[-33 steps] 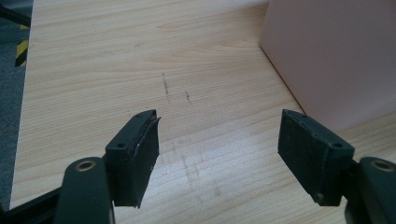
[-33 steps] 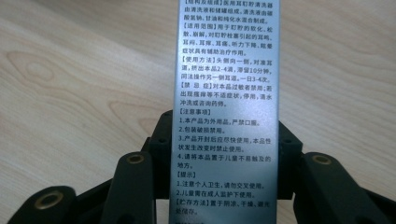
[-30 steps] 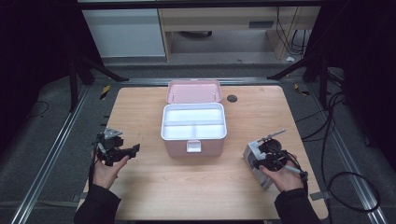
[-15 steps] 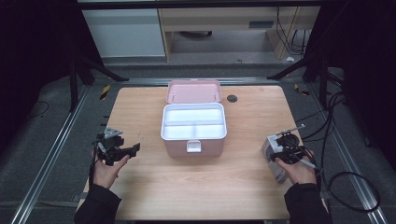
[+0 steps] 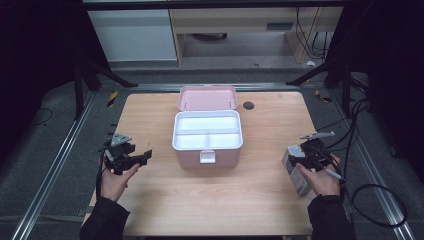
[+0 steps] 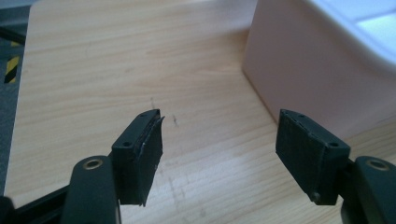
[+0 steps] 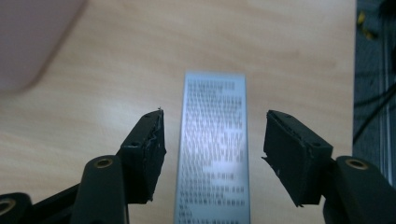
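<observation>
A pink box (image 5: 190, 159) with a white divided inside stands open at the table's middle, its lid (image 5: 208, 97) leaning back. My left gripper (image 5: 142, 156) hovers left of it, open with nothing between its jaws (image 6: 219, 140), and the box's pink wall (image 6: 303, 70) is just ahead. At the table's right edge a small silver carton (image 5: 300, 180) with printed text lies on the wood. My right gripper (image 5: 292, 160) is over it. Its jaws have just been opening and straddle the carton (image 7: 214, 93) with a gap on each side (image 7: 212, 135).
A dark round grommet (image 5: 248, 105) sits in the table's far right part. Cables (image 5: 370, 200) trail off past the right edge. Metal rails (image 5: 55, 165) run along both sides of the wooden table (image 5: 210, 200).
The right hand has moved right toward the table's edge with the silver carton, and its jaws now stand wider. The left hand has stayed put.
</observation>
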A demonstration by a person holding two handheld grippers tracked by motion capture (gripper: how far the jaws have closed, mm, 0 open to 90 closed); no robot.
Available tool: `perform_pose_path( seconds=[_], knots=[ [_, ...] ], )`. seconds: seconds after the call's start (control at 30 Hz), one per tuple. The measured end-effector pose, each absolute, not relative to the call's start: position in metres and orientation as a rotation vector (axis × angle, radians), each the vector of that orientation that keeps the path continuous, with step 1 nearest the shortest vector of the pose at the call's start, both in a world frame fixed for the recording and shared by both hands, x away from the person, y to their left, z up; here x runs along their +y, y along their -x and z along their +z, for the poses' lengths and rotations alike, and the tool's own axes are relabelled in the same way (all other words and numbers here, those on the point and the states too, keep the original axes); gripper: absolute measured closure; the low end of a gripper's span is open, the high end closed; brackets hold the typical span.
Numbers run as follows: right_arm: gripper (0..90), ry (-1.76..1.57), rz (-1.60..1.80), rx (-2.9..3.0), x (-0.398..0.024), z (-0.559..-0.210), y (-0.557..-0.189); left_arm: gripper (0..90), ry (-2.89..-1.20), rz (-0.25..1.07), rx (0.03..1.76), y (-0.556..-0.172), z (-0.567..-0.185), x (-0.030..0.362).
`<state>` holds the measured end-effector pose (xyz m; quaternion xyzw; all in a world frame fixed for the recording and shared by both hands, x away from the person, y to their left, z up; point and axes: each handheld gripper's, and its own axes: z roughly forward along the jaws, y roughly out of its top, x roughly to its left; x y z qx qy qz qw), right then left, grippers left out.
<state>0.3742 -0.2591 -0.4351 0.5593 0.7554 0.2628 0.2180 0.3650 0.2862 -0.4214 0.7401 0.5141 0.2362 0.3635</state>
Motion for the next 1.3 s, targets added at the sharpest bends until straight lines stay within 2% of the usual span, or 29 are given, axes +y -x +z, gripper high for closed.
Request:
perform_pose_path(
  seconds=[0.2, 0.4, 0.67, 0.83, 1.07, 1.23, 1.3],
  knots=[
    [36.1, -1.401, 0.913, 2.052, -0.238, -0.407, -0.376, 36.0, -1.88, 0.612, 1.269, -0.37, -0.404, 0.273],
    [36.0, -1.321, 1.004, 2.064, -0.217, -0.395, -0.383, 36.9, -1.88, 0.604, 1.224, -0.379, -0.396, 0.257],
    [37.9, -1.247, 1.21, 2.115, -0.171, -0.397, -0.408, 40.3, -1.916, 0.578, 1.173, -0.399, -0.405, 0.222],
    [37.5, -1.201, 1.213, 2.16, -0.149, -0.406, -0.418, 44.7, -1.952, 0.55, 1.163, -0.408, -0.414, 0.211],
    [44.4, -1.185, 1.163, 2.234, -0.13, -0.421, -0.425, 53.2, -1.973, 0.504, 1.145, -0.415, -0.421, 0.206],
    [53.8, -1.189, 1.191, 2.267, -0.128, -0.422, -0.422, 57.1, -1.98, 0.495, 1.139, -0.416, -0.422, 0.204],
    [53.8, -1.196, 1.193, 2.273, -0.126, -0.422, -0.42, 57.6, -1.984, 0.498, 1.136, -0.416, -0.422, 0.204]
  ],
)
